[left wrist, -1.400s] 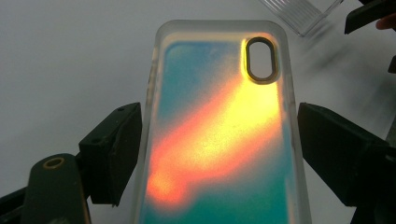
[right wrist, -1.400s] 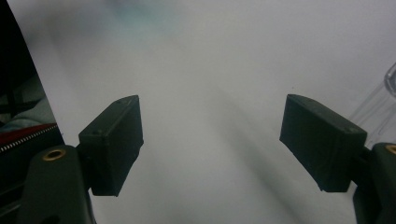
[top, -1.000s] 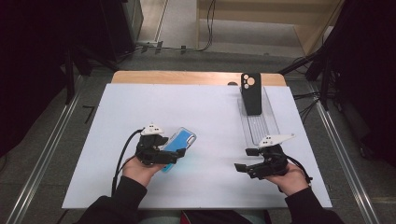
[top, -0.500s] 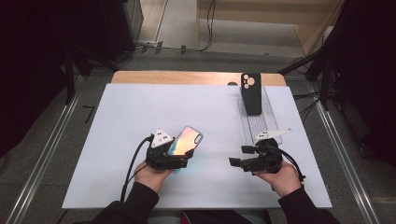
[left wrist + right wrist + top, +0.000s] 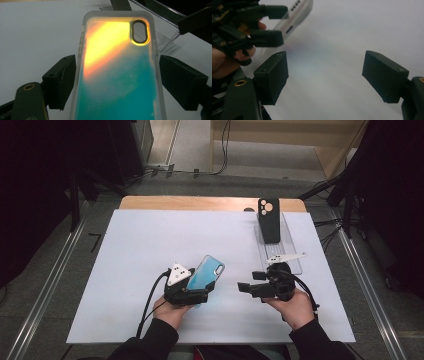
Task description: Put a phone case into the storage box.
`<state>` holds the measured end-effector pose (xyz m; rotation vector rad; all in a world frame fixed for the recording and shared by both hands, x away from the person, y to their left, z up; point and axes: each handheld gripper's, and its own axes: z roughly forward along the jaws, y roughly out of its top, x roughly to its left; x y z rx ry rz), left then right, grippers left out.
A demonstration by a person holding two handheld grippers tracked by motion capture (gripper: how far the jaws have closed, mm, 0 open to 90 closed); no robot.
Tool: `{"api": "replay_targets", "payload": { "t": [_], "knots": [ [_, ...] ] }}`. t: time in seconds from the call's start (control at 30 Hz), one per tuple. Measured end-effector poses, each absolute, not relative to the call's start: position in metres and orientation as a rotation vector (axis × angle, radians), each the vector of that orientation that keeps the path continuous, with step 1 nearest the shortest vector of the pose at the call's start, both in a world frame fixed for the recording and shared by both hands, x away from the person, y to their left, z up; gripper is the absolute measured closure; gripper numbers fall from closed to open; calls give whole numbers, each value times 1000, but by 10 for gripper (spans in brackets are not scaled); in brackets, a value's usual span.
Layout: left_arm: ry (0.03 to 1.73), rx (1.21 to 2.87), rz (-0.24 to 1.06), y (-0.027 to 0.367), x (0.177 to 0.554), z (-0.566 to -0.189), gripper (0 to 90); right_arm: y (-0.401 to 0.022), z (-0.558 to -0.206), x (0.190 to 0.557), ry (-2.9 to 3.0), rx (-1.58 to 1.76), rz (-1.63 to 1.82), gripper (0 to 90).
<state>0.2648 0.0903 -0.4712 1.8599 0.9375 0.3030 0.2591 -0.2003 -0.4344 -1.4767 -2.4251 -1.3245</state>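
Note:
A phone case [image 5: 209, 269] with a teal-to-orange sheen and a clear rim is tilted up off the white mat, and my left gripper [image 5: 199, 291] is shut on its lower half. In the left gripper view the case [image 5: 117, 75] runs up between both black pads, camera cut-out at the top right. My right gripper [image 5: 245, 287] stands open to its right, jaws pointing left toward the case, nothing between them. The right gripper view has its own gripper [image 5: 324, 72] open over bare mat, with the left gripper [image 5: 272, 25] and the case's edge [image 5: 294, 15] at the upper left.
A black phone [image 5: 269, 220] leans on a clear acrylic stand [image 5: 282, 252] at the back right of the white mat [image 5: 125, 260]. A wooden table edge [image 5: 200, 202] shows behind the mat. Dark floor and metal rails flank the table.
My left gripper has carried the case to the right and a little nearer the front edge. My right gripper has moved left toward it, so the two now stand close together.

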Motion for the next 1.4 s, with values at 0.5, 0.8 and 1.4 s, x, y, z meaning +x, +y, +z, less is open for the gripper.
{"api": "replay_targets", "payload": {
  "t": [0.5,0.8,1.4],
  "knots": [
    [910,1791,375,82,257,-477,168,-180,-422,270,-2352,-1485,-1455,193],
    [851,1746,445,80,251,-472,168,-164,-421,279,-2329,-1478,-1492,193],
    [865,1729,456,78,245,-469,167,-150,-424,295,-2151,-1500,-1532,579]
  ]
}}
